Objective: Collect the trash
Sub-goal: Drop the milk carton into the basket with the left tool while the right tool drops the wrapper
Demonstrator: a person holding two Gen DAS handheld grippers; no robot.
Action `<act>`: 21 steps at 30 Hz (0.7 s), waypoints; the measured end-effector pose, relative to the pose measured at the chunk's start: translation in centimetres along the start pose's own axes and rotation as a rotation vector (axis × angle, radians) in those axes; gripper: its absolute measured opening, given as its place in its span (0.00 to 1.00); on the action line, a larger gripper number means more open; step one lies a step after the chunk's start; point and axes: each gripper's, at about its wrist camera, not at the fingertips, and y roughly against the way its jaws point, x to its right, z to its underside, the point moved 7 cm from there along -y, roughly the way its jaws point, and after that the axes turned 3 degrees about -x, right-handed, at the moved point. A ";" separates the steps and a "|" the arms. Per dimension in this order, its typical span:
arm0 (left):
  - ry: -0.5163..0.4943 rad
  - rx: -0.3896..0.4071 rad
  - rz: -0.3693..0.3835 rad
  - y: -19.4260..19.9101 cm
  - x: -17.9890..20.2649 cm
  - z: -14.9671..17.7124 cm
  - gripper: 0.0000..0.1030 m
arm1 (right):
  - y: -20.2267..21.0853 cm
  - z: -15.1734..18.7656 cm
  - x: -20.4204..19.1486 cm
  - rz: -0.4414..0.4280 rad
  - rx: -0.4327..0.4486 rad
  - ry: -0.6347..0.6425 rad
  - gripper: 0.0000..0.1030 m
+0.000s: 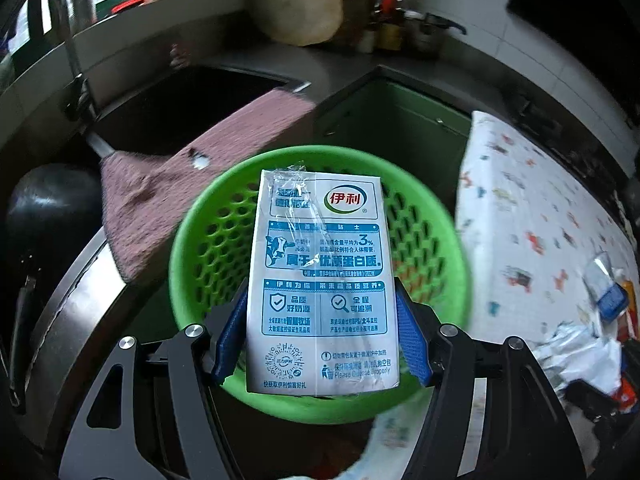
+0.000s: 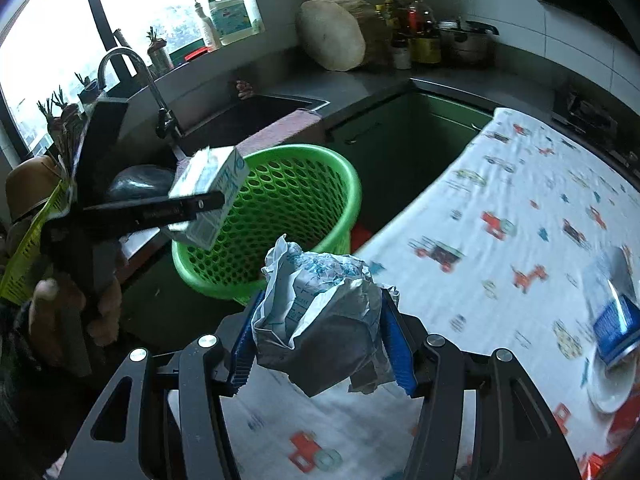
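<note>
My left gripper is shut on a white and blue milk carton and holds it above the open green perforated basket. In the right wrist view the same carton hangs in the left gripper over the basket's left rim. My right gripper is shut on a crumpled silver and white wrapper, held over the table edge just in front of the basket.
A table with a printed white cloth lies to the right, with more trash and a white plate at its right end. A dark sink, a tap and a pink towel are behind the basket.
</note>
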 end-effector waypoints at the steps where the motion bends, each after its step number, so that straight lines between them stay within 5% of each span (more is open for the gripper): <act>1: 0.006 -0.005 -0.005 -0.3 -0.5 0.1 0.63 | -0.4 -0.4 -0.4 -0.005 -0.002 0.000 0.52; 21: 0.075 -0.012 0.025 -1.5 -4.9 0.2 0.69 | -6.1 -4.7 -3.0 -0.052 -0.013 -0.047 0.52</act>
